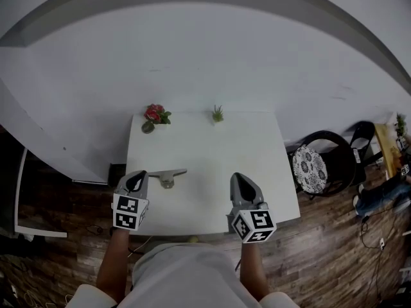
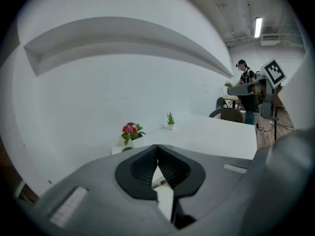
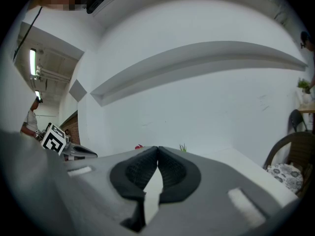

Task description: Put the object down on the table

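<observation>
Forearms hold the left hand-held gripper (image 1: 136, 177) and right hand-held gripper (image 1: 238, 179) over the tabletop's (image 1: 212, 147) near edge, both with jaws closed on nothing. Just beside the left one, the grey object (image 1: 168, 176) lies on the tabletop. The flowers (image 1: 155, 114) and small plant (image 1: 218, 113) stand at the far edge.

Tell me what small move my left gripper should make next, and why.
Probably draw the left gripper back toward you, away from the gray object. That object already lies on the table just beside it. Both it and the right gripper have their jaws shut with nothing between them, so the put-down looks done.
</observation>
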{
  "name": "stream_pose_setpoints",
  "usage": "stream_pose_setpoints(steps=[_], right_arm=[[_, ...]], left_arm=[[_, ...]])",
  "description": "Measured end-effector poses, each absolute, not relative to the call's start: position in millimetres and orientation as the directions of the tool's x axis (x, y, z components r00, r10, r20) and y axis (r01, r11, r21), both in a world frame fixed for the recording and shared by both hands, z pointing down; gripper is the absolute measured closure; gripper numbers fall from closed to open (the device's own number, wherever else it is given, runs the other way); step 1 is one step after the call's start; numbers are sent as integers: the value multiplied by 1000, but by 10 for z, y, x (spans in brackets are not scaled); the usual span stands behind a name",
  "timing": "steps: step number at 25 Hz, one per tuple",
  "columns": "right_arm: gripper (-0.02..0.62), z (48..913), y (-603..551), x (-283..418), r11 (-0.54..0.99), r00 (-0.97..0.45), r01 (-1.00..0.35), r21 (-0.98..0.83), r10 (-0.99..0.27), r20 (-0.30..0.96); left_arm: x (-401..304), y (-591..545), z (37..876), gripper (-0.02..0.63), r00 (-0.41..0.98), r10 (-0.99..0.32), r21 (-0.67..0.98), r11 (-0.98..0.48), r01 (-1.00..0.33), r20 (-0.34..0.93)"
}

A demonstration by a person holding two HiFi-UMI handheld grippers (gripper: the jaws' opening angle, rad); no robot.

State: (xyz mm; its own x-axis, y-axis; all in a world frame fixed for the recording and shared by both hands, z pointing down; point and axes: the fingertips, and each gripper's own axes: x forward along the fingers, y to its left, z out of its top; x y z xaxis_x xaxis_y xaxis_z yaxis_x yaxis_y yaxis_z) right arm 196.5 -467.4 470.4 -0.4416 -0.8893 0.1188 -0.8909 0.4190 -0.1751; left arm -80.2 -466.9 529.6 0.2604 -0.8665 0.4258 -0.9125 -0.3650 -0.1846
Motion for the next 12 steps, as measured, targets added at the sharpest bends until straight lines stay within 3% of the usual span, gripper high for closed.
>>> stream_pose_setpoints(steps=[12], right_arm=[[592, 4628, -4726, 1901, 428, -447, -890, -156, -888, 110]], left_arm=[[-987, -4631, 4557, 597, 249, -940, -128, -283, -950, 233]])
